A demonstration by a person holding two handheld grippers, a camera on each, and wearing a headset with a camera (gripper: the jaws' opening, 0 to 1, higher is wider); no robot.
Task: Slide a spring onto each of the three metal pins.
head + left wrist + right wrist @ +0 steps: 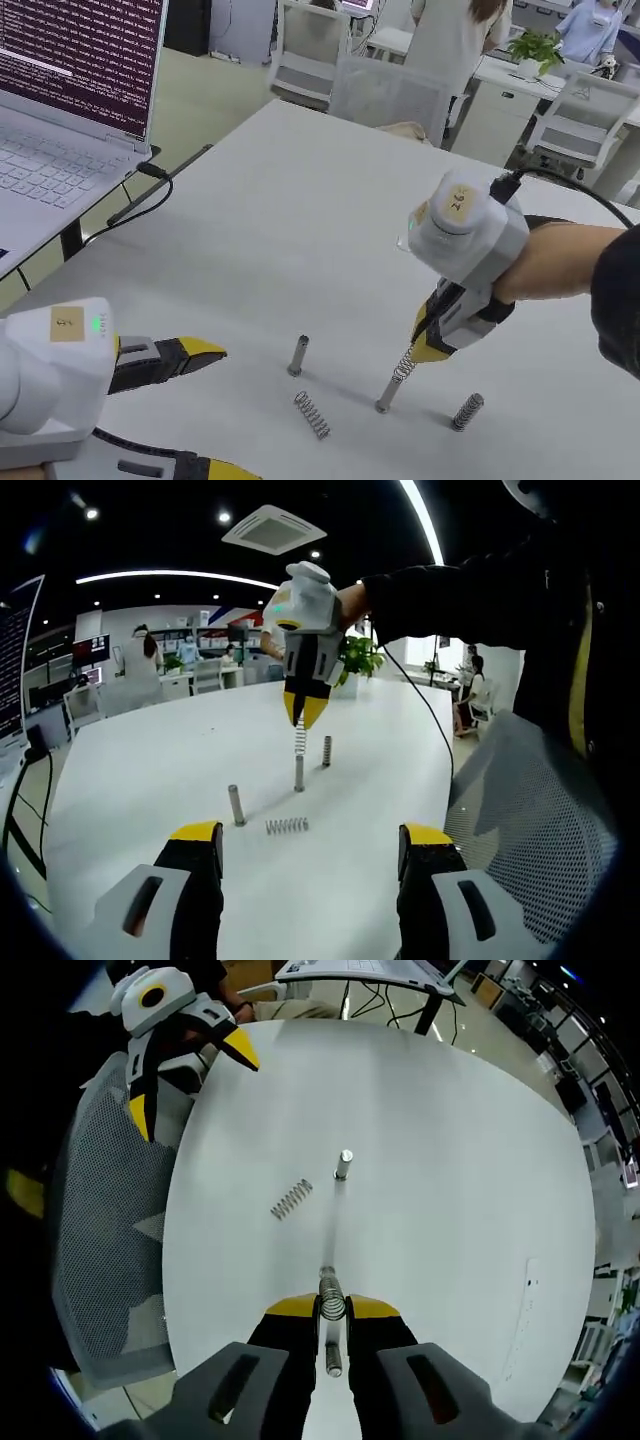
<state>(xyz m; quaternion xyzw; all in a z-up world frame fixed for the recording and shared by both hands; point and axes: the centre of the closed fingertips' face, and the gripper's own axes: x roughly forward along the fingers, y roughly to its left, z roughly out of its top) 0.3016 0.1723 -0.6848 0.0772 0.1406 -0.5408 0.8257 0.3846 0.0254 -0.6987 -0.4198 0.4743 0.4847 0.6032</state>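
Yellow-tipped fingers of your right gripper grip a small coiled steel spring atop the middle grey metal pin; left of that pin, your left gripper hangs spread open. Its tan sticker is unreadable.

Bare pin: upright, lower centre.
Loose spring: flat, bottom centre.
Middle pin: spring at top.
Right pin: spring-covered.

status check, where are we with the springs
left gripper open, off to the side. right gripper shut on spring, partway down middle pin. third pin already sprung, bare pin and loose spring left. nothing blocking.
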